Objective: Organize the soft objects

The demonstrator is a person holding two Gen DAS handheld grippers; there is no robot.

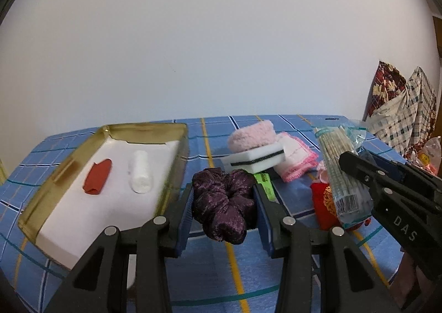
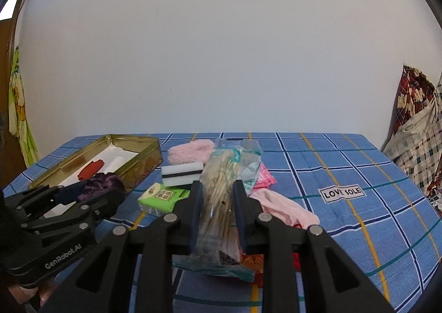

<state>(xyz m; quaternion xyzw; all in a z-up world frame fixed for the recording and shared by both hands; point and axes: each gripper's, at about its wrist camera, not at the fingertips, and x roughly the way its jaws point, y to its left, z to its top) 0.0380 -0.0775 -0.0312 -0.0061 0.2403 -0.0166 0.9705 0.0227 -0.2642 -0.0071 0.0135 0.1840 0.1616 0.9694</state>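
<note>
My left gripper [image 1: 222, 194] is shut on a purple scrunchie [image 1: 223, 202] and holds it above the blue checked cloth, just right of the gold tin [image 1: 36, 208]. The tin holds a red cloth roll [image 1: 97, 176] and a white roll [image 1: 141, 172] on a white liner. My right gripper [image 2: 216, 191] is shut on a clear bag of cotton swabs [image 2: 221, 202]. A pink fluffy cloth [image 1: 252, 136], a white sponge [image 1: 255, 161] and a pink-edged cloth [image 1: 297, 161] lie behind. The scrunchie also shows in the right wrist view [image 2: 102, 184].
A green tissue pack [image 2: 163, 198], a pale pink cloth [image 2: 284, 209] and a red pouch [image 1: 324, 208] lie on the table [image 2: 359, 163]. Patterned fabric bags [image 1: 400, 108] stand past the right edge. A white wall is behind.
</note>
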